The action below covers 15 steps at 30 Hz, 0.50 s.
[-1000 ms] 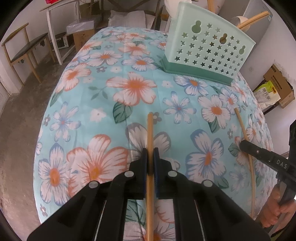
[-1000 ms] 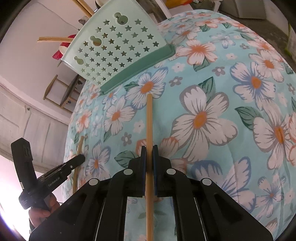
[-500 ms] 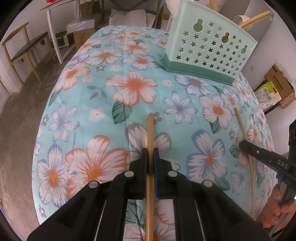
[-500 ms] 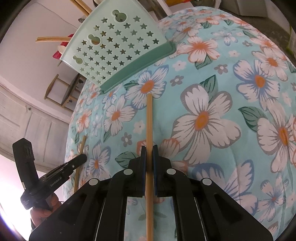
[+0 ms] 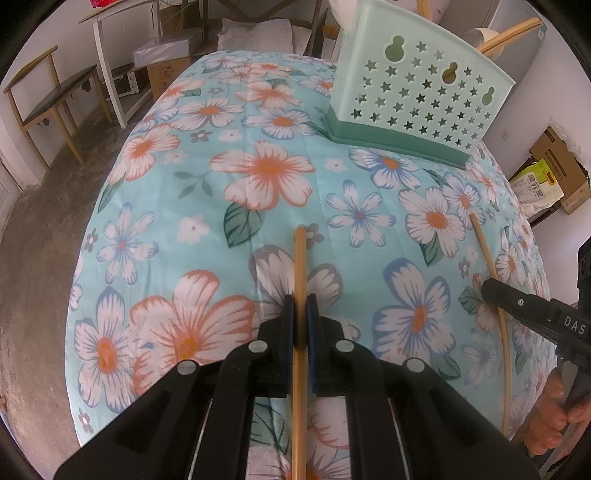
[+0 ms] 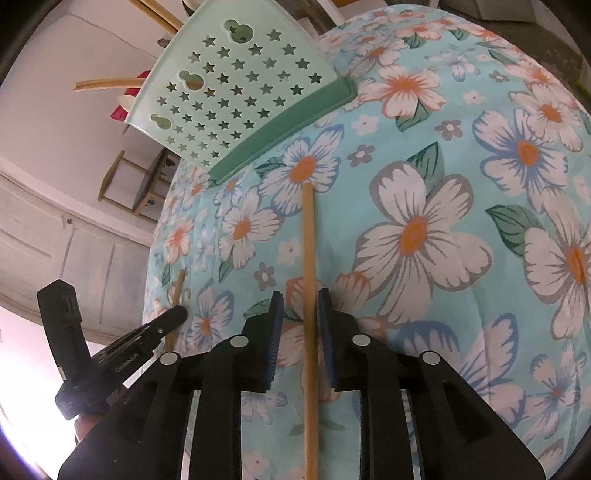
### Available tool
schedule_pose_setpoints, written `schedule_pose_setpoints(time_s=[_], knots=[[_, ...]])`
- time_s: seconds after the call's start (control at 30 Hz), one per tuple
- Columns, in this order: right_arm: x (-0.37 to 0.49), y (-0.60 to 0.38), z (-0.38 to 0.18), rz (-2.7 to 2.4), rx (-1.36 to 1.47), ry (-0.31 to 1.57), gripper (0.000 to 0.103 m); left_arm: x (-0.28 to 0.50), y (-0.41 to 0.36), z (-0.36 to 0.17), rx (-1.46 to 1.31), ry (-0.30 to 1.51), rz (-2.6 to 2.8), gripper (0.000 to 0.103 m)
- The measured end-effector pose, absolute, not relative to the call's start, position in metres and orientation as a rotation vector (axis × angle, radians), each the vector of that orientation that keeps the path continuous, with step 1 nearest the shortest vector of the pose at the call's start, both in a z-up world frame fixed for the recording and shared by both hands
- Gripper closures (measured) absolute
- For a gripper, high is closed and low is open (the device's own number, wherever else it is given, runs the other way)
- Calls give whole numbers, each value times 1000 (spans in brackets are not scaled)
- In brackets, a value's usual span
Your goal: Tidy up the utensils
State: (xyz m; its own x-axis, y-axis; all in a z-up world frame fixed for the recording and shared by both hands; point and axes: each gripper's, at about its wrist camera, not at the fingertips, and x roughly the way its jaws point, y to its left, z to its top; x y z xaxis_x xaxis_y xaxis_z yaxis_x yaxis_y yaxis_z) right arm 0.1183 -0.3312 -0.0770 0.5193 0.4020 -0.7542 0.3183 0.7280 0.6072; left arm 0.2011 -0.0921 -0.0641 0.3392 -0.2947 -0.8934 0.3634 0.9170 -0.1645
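My left gripper (image 5: 300, 301) is shut on a wooden chopstick (image 5: 300, 258) that points away over the floral tablecloth (image 5: 177, 192). In the right wrist view my right gripper (image 6: 301, 295) has its jaws opening. A second chopstick (image 6: 307, 240) lies between the pads, and a gap shows on each side of it. A pale green star-punched utensil basket (image 5: 417, 92) stands at the far end of the table, with wooden sticks (image 5: 509, 33) poking out of its top. Each view also shows the other gripper at its edge: the right gripper (image 5: 491, 291), the left gripper (image 6: 177, 315).
A wooden chair (image 5: 44, 99) and a white table stand on the floor at the left. Cardboard boxes (image 5: 554, 155) and a bag sit at the right. A hand (image 5: 554, 432) holds the right gripper's handle near the table's right edge.
The right gripper's jaws have parted from the chopstick they were clamping; the stick stays between them. The left gripper keeps its grip and has not moved.
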Motion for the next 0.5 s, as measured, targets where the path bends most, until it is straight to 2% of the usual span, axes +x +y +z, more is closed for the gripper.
schedule_pose_setpoints(time_s=[0.5], knots=[[119,-332,-78,59,795,1054,82,201,-92,-64,69,1145,-429,97]])
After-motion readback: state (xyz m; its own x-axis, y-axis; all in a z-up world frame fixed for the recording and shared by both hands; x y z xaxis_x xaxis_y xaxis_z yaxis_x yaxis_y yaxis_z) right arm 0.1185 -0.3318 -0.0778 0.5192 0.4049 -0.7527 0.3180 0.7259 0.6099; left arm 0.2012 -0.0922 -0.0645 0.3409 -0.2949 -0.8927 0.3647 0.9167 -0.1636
